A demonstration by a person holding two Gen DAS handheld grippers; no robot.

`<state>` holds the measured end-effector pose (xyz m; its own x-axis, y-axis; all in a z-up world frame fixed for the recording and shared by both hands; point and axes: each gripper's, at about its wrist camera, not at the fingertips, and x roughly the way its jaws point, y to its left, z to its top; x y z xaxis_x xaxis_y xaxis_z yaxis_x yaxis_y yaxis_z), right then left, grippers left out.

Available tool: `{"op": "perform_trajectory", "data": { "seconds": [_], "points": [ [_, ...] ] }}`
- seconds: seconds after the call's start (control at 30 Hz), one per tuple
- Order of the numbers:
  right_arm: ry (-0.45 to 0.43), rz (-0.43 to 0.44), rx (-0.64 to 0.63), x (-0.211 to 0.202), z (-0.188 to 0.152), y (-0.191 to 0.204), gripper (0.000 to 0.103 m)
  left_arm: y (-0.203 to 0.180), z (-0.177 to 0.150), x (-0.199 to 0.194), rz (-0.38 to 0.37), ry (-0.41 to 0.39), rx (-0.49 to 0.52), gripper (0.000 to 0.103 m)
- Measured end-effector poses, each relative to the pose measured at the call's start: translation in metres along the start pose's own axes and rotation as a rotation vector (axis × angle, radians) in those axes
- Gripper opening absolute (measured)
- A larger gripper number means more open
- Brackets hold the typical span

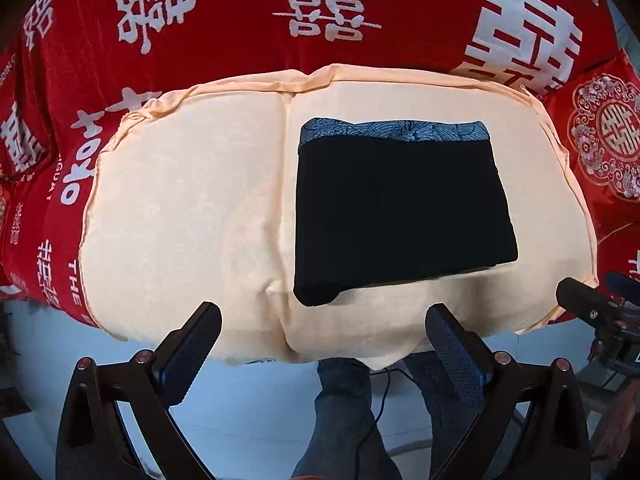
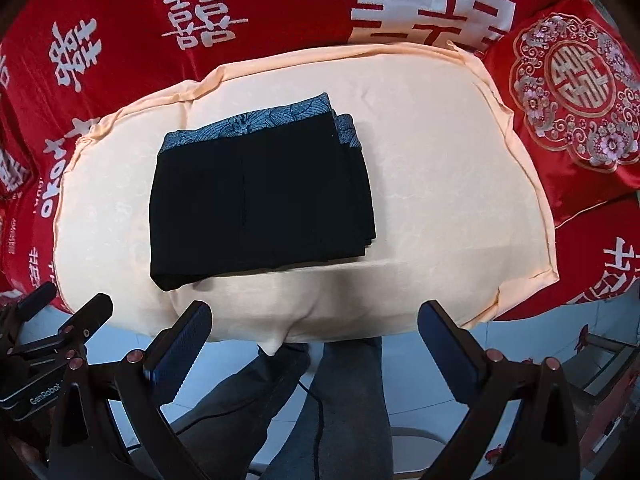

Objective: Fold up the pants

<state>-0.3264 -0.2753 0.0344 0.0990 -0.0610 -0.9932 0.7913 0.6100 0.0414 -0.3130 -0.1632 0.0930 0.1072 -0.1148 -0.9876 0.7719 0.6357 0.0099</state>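
Black pants with a blue patterned waistband lie folded into a compact rectangle on a cream cushion. They also show in the right wrist view, on the cushion, with stacked layers visible at the right edge. My left gripper is open and empty, held back from the cushion's near edge. My right gripper is open and empty, also off the near edge, below the pants. The right gripper's tip shows at the right of the left wrist view; the left gripper shows at the lower left of the right wrist view.
A red bedspread with white characters surrounds the cushion. An embroidered red pillow lies to the right. The person's legs in dark trousers and a black cable are below, over a pale tiled floor.
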Motion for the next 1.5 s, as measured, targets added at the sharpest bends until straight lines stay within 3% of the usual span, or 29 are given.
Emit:
{"op": "perform_trajectory", "data": {
  "seconds": [0.53, 1.5],
  "points": [
    [-0.017, -0.018, -0.069, -0.014, 0.008, 0.025, 0.103, 0.003, 0.002, -0.015, 0.025, -0.036, -0.017, 0.103],
    [-0.025, -0.043, -0.08, -0.017, 0.006, 0.032, 0.103, -0.003, 0.007, -0.022, 0.054, -0.05, 0.012, 0.103]
  ]
}}
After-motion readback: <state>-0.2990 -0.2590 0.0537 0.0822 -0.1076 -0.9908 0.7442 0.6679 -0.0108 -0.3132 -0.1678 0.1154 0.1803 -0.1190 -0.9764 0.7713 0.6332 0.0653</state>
